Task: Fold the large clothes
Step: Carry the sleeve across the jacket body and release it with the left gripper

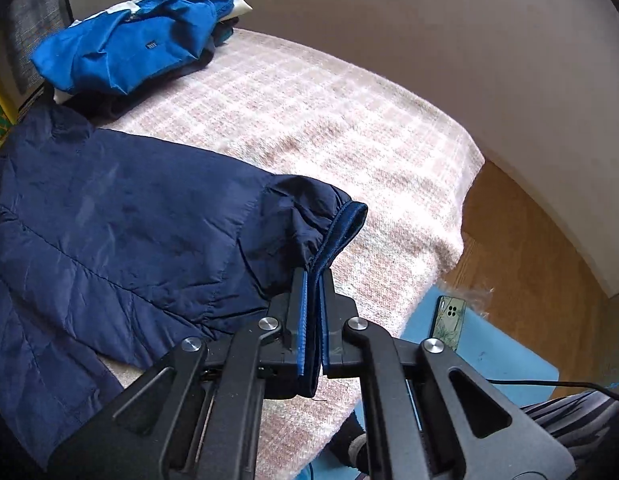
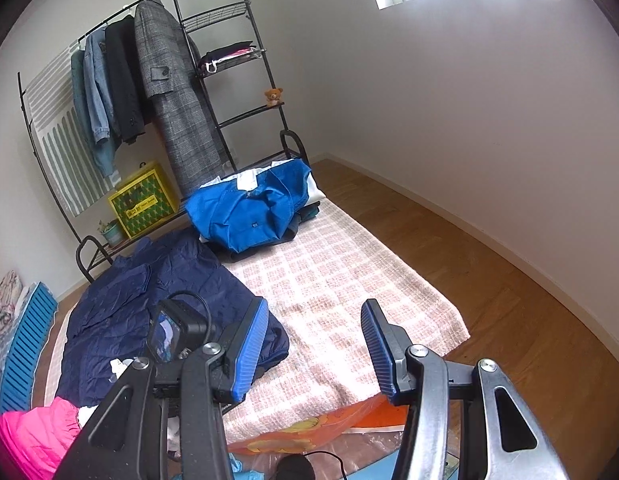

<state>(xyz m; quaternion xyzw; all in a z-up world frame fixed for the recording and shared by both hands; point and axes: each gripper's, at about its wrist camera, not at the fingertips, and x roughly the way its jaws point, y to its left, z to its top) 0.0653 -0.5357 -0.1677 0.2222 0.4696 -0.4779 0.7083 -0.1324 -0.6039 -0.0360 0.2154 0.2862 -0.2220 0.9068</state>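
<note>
Left tool is clamping the elastic cuff of the navy jacket, jaws pinched tight on the fabric. Jacket is lying spread across the checked blanket, sleeve end near the blanket's edge. Right tool is hovering with jaws apart, gripping nothing. Blue garment pile is sitting at the far end, probably on darker clothes.

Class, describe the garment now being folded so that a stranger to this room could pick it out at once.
Find the pale checked blanket spread on the wooden floor. On its near left part lies a dark navy jacket, spread flat, its elastic cuff pinched by the left gripper. Unlike the bright blue garment heaped at the far end, it is darker and laid out.
</note>
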